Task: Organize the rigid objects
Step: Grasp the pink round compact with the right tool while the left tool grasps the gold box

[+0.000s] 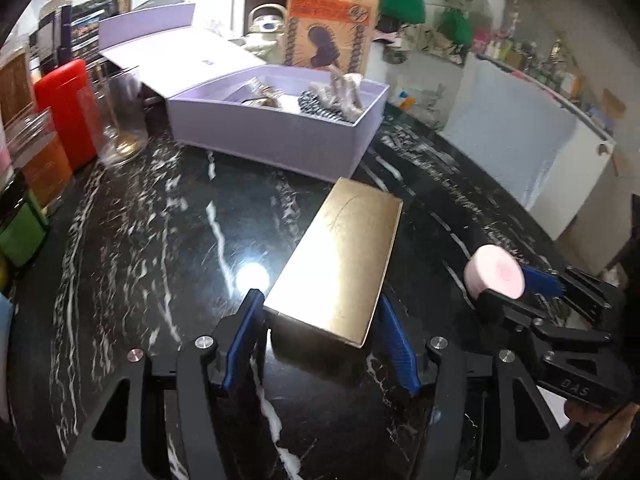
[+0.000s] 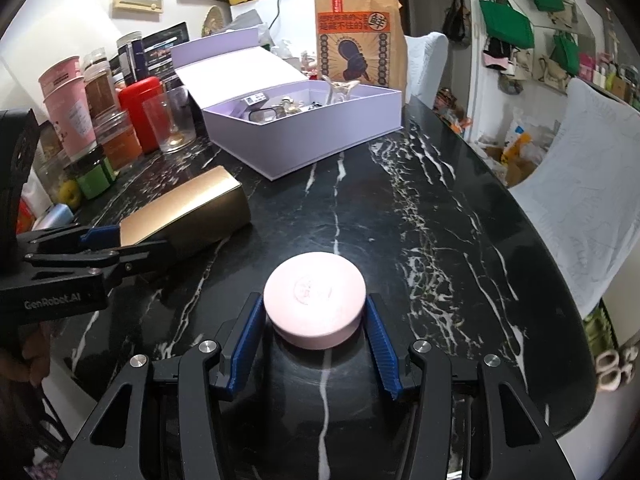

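Here, each gripper holds one item on the black marble table (image 2: 440,208).
The left gripper (image 1: 320,312) clamps the gold box's (image 1: 340,256) near end; the right gripper (image 2: 316,312) pinches the pink round case (image 2: 315,304). The open lilac box (image 2: 304,128) sits at the far side.

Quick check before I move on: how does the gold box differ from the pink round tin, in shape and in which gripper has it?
The gold box is a long, shiny rectangular carton; the pink round tin is a low matte disc. The box sits between the left gripper pads, the tin between the right gripper pads. The box is clearly longer than the tin. Both are near the open lilac box on the black marble table.
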Motion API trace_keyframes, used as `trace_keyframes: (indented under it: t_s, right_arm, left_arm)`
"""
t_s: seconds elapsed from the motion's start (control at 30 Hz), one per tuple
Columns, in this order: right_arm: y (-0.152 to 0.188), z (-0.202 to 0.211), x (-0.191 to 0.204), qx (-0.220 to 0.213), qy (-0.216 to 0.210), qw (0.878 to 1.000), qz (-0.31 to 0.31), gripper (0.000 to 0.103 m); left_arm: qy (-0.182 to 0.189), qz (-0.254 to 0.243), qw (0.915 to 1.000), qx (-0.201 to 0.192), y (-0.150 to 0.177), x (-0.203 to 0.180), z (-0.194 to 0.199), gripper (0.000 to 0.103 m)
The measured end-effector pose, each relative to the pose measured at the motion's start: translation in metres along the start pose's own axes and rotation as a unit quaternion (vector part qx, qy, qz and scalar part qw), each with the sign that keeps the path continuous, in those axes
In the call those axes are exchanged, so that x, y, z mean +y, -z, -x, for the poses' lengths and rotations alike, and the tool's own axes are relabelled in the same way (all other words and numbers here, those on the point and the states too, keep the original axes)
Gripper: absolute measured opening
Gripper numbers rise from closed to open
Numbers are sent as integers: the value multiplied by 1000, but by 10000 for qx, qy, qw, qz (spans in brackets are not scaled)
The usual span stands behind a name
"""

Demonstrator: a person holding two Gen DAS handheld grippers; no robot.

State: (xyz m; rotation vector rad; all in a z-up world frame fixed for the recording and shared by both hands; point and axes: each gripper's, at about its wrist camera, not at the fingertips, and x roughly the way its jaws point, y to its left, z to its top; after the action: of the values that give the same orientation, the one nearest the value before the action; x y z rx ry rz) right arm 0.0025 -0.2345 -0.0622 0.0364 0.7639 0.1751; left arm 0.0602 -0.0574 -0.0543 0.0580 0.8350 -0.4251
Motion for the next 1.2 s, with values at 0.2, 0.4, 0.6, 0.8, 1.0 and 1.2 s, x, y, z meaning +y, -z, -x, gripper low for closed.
trace_keyframes:
  t_s: [0.2,0.4,0.6,0.8,1.0,1.2]
  right_arm:
    - [-3,-5,5,6,27,9999,106,55]
    - [-5,-11,10,-31,108,9997,226,61]
    - [-6,-13,9,-160,170,9995,218,61]
    - [-5,-14,7,-342,227,9991,109,50]
    - [-5,-12,5,-355,149,9993,18,50]
    - [-3,-5,3,-312,-14,9995,-104,50]
  left_arm:
    - [272,-595,9979,16,-8,-13,-8,58]
    - [18,-805,9965,242,-13,-22,-27,59]
    - [18,-656,9976,230,-16,-20,-32,59]
    - [-52,-374,9992,100,-16,-14,-30,44]
    - [-13,-293,9995,126,-13,-12,-26,44]
    - [216,-136,9994,241,-8,-10,-15,43]
